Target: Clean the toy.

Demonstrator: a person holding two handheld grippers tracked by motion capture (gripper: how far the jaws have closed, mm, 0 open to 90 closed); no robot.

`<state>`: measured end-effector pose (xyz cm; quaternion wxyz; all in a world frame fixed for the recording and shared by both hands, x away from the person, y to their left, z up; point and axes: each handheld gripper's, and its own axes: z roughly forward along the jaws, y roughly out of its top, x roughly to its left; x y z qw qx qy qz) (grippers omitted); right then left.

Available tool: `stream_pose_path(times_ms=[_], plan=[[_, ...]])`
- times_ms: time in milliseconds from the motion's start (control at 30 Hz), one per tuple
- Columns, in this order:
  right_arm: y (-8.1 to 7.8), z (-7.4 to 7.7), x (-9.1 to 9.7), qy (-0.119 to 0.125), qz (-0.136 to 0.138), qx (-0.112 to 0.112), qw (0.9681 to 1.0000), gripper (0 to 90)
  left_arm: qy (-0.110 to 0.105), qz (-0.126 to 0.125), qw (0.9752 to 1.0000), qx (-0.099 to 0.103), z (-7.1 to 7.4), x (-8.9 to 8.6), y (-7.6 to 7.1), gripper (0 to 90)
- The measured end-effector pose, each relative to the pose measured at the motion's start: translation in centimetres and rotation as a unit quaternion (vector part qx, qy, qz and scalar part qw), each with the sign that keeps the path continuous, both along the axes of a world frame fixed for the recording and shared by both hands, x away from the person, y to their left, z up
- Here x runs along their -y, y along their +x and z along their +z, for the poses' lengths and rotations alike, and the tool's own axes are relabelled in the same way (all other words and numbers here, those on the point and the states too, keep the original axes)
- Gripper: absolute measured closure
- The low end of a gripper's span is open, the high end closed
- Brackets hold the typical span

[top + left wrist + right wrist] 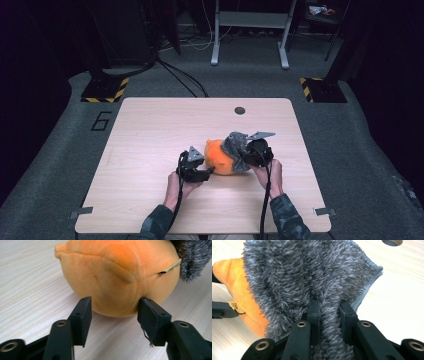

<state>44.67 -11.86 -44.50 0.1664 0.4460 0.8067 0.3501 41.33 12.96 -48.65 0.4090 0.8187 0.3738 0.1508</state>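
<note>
An orange plush toy (220,157) lies on the wooden table (150,130), right of centre and near the front. A grey fuzzy cloth (235,145) is draped over its right side. My left gripper (207,174) sits at the toy's left. In the left gripper view its jaws (113,305) stand apart on either side of the toy's (117,272) rounded lower end without squeezing it. My right gripper (329,305) is shut on a fold of the grey cloth (299,272), and the orange toy (239,290) peeks out at the left.
A dark round grommet (240,110) sits in the tabletop near the far edge. Beyond the table are grey carpet, a white stand's legs (250,45) and yellow-black striped bases (105,90). The table's left half is bare wood.
</note>
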Motion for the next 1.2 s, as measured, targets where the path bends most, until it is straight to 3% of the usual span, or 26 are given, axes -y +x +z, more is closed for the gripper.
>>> stream_pose_path(times_ms=[300,367,500,667,833,1033,1200], plan=[[-0.1,-0.1,0.0,0.007,0.0,-0.002,1.0,74.3,0.042,-0.001,0.9989,0.021,-0.1,1.1,-0.1,64.9],[-0.1,-0.1,-0.1,0.013,-0.002,0.0,0.9999,74.3,0.041,0.0,0.999,0.02,-0.2,1.2,-0.1,73.3],[-0.1,-0.2,0.1,0.01,0.008,0.005,0.9999,74.3,0.044,0.007,0.9988,0.021,-0.2,1.3,0.1,79.3],[-0.3,-0.2,0.3,0.023,0.002,0.004,0.9997,74.3,0.023,0.016,0.9995,0.01,-0.1,1.1,0.2,83.0],[-0.5,0.6,0.7,0.03,-0.003,0.018,0.9994,74.2,-0.017,0.022,0.9994,-0.023,0.4,0.4,0.8,84.0],[-0.9,1.6,0.7,0.04,-0.002,0.031,0.9987,74.2,-0.056,0.029,0.997,-0.045,1.1,0.3,1.1,84.2],[-1.6,3.1,-0.3,0.032,0.019,0.052,0.9979,74.2,-0.079,0.031,0.9945,-0.06,1.6,0.5,1.3,84.1]])
